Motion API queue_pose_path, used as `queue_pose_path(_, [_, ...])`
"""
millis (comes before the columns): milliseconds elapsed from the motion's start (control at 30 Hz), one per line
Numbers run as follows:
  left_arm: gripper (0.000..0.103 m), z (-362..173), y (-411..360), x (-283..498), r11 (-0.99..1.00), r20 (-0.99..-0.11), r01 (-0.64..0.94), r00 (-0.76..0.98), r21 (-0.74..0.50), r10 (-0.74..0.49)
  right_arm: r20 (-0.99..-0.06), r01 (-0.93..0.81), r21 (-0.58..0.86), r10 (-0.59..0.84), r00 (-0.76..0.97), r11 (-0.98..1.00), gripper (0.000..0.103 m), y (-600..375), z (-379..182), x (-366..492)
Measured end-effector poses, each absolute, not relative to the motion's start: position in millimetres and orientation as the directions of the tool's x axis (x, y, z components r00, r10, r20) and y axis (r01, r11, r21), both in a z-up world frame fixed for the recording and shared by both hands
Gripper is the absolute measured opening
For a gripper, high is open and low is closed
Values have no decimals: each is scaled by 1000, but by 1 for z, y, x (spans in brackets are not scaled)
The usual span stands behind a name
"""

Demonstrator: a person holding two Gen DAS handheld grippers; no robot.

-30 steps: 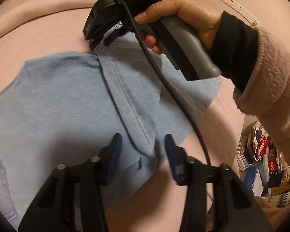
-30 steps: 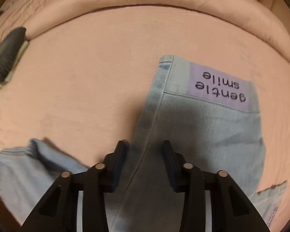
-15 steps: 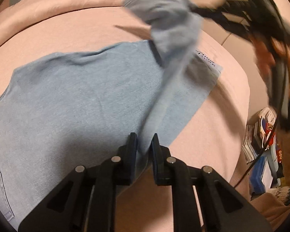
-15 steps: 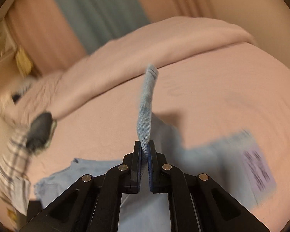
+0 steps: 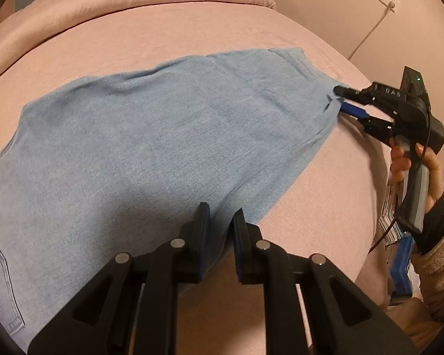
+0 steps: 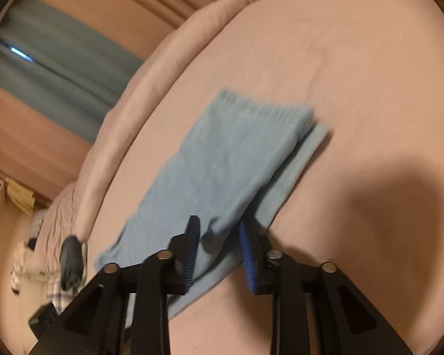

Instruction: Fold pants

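Left wrist view: pants [image 5: 151, 148] folded on the bed [image 5: 162, 38], a gripper at each near corner.

We read "DAS" in raised letters on the right gripper [image 5: 342, 99] body; no other writing is legible in either view. The pants lie flat on the pink cover, long axis running from lower left to upper right in the left wrist view, with a stitched pocket seam at the lower left edge. In the right wrist view, the upper layer [image 6: 231, 159] sits slightly offset over the lower one. Our left gripper [image 5: 220, 219] is clamped on the near fabric edge, its fingers nearly together. Our right gripper [image 6: 219, 230] has just been opening; its jaws stand apart with the cloth corner between them. A hand [image 5: 414, 162] holds its handle.
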State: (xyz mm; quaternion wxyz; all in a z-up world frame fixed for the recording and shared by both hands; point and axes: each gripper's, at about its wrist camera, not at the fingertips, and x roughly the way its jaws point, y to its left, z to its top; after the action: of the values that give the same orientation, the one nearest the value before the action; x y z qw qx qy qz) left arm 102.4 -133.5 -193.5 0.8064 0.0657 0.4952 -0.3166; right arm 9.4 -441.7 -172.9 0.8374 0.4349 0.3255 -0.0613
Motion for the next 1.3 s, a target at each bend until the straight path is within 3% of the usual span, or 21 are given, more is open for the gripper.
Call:
queue_pose_path(133, [15, -195, -135, 105, 795, -843, 570, 307, -208, -441, -614, 431, 686, 147, 776, 587, 31, -453, -169, 21])
queue_pose_path(233, [14, -195, -133, 106, 798, -842, 566, 310, -209, -441, -650, 461, 632, 101, 753, 623, 8, -449, -166, 28])
queue_pose_path(400, [13, -191, -129, 100, 792, -838, 575, 317, -202, -444, -612, 430, 647, 93, 785, 630, 6, -451, -157, 11])
queue_pose_path(633, [15, -191, -125, 100, 787, -847, 585, 305, -194, -435, -646, 441, 645, 137, 751, 624, 2, -468, -180, 13])
queue_pose_path(733, [15, -180, -116, 95, 776, -841, 594, 294, -213, -455, -655, 461, 619, 96, 749, 636, 8, -471, -169, 5])
queue_pose_path(833, [16, -165, -101, 89, 761, -811, 598, 298, -252, -503, -696, 537, 460, -88, 713, 707, 33, -461, -146, -3])
queue_pose_path(933, [19, -159, -85, 94, 780, -792, 563, 327, -274, -515, -658, 506, 384, -156, 737, 772, 33, -443, -122, -9])
queue_pose_path(1133, [19, -178, -63, 128, 830, -793, 416, 322, -372, -517, -626, 114, 446, 218, 749, 888, 32, -359, -110, 34])
queue_pose_path(1233, [19, -194, -64, 127, 830, -818, 409, 271, -379, -507, -646, -23, 450, 343, 682, 893, 24, -313, -121, 48])
queue_pose_path(1300, [19, -203, -66, 119, 829, -832, 434, 259, -353, -490, -673, -85, 434, 385, 632, 897, 23, -288, -131, 52])
